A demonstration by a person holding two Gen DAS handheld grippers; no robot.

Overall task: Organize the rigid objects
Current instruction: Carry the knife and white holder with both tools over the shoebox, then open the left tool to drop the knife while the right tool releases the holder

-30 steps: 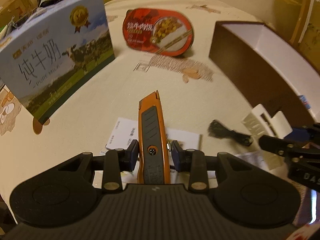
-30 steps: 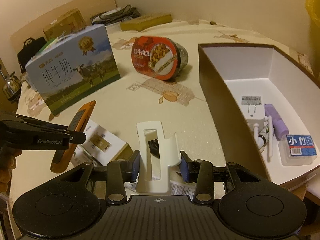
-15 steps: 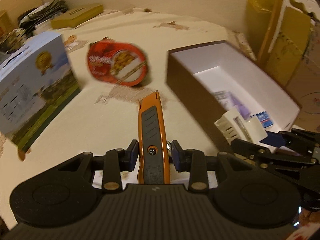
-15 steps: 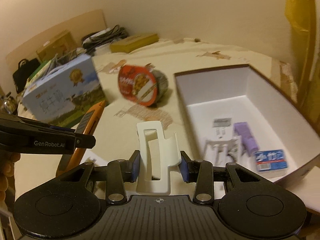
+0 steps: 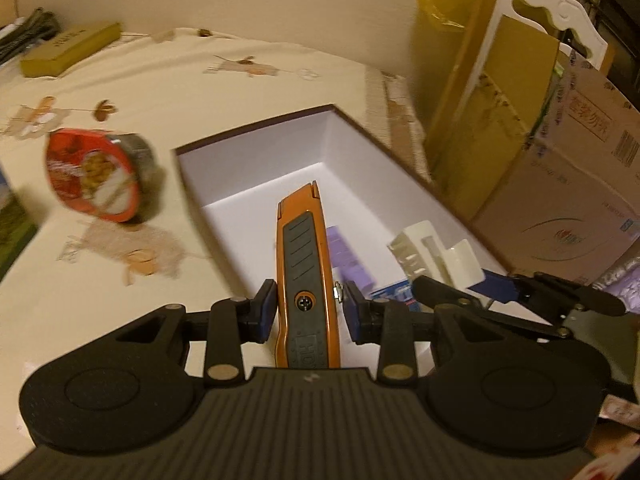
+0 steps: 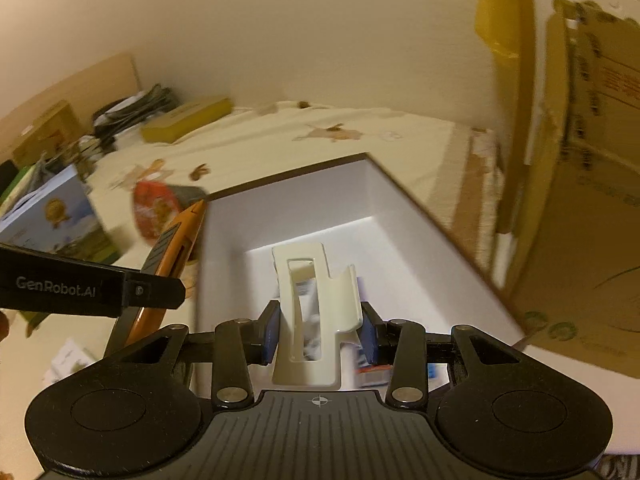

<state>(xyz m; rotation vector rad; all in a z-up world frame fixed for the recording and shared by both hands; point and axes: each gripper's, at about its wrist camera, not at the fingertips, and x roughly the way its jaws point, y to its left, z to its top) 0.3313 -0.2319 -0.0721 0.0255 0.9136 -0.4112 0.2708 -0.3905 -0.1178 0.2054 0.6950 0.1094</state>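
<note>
- The left tongs are clenched on an orange utility knife with a grey grip; its body stands up between the blue pads and its nose points away, over the open box.
- The right tongs are clenched on a white plastic clip holder, gripped on both sides by the blue pads, its slotted end pointing away.
- Both held things hang above a brown box with a white inside, which sits on a cream patterned cloth.
- In the left wrist view the white holder shows to the right of the knife, above the box's near right part.
- In the right wrist view the knife shows at the left, beside the box's left wall.
- On the box floor lies a purple item just behind the knife, with a small blue-and-white pack near it; the details are blurred.
- A red-lidded food tub stands tilted on the cloth to the left of the box.
- A flat olive box lies at the far left.
- A milk carton pack stands further left.
- Cardboard cartons stand to the right of the cloth's edge.
</note>
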